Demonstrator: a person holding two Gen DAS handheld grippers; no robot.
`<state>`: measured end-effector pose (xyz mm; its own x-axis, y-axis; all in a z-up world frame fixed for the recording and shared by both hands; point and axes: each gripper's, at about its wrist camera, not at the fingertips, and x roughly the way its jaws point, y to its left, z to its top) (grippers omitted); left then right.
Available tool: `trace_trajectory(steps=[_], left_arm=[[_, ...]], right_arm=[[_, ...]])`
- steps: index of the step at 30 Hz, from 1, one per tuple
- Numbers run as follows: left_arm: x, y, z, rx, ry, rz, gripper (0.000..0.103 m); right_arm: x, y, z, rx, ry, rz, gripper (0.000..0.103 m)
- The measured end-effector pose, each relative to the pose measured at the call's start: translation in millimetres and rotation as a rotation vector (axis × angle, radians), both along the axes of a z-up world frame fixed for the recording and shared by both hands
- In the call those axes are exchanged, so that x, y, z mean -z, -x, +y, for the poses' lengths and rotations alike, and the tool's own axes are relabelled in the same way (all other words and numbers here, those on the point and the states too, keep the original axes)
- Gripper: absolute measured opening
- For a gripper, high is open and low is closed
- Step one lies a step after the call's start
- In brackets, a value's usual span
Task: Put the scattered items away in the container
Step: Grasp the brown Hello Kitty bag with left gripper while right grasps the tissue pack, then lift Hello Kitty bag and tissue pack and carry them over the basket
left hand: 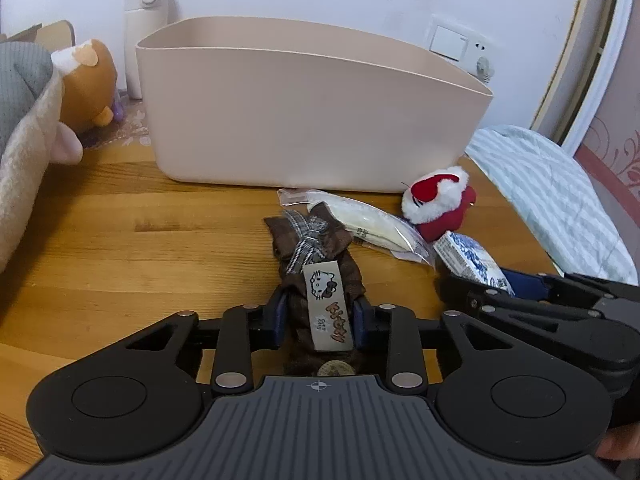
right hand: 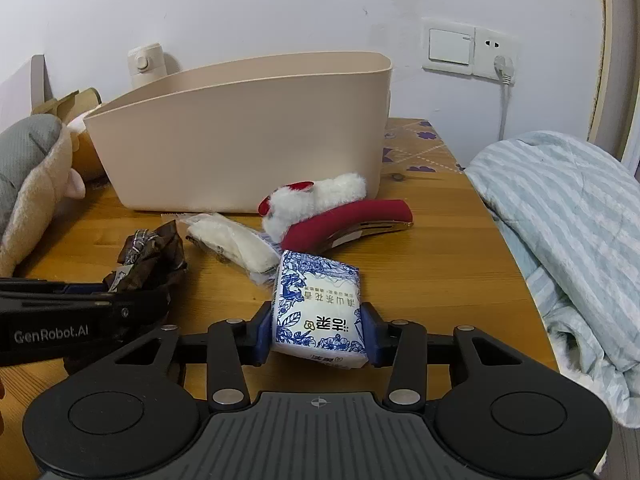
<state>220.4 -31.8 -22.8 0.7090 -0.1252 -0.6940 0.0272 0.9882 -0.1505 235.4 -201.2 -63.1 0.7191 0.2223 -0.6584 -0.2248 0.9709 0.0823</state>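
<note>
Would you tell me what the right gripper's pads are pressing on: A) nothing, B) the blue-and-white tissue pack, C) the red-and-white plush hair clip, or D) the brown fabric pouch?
B: in the right wrist view the right gripper has both blue pads against the sides of the blue-and-white tissue pack.

Soft even indoor light, sharp focus, fisheye bending and dark corners
</note>
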Motion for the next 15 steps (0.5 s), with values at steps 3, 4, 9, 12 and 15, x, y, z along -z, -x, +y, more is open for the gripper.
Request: trace_trajectory(steps=[3, 4, 9, 12, 15], left_arm=[[-0.3, 3.0, 1.8, 0.003, -0.003, -0.002, 0.031], [-0.3, 3.8, 2.7, 0.002, -0.001, -0.002, 0.031], [-1.7, 8.0, 7.0, -0.004, 0.003, -0.002, 0.031], [-3.9, 11.7, 10.5, -0.007, 0.000, -0.008, 0.031], [-7.6, 14.7, 14.6, -0.012, 0.000, -0.017, 0.031]], right_arm=[[-2.9, 2.4, -0.1, 0.005, -0.005, -0.011, 0.041], [-4.3, 3.6, -0.3, 0.005, -0.008, -0.015, 0.040], [-11.9, 8.2, -1.7, -0.001, -0.009, -0.035, 0.040], [-16.2, 11.4, -3.4, -0.002, -0.009, -0.046, 0.040], [-21.3, 14.7, -5.9, 0.003, -0.011, -0.060, 0.040]])
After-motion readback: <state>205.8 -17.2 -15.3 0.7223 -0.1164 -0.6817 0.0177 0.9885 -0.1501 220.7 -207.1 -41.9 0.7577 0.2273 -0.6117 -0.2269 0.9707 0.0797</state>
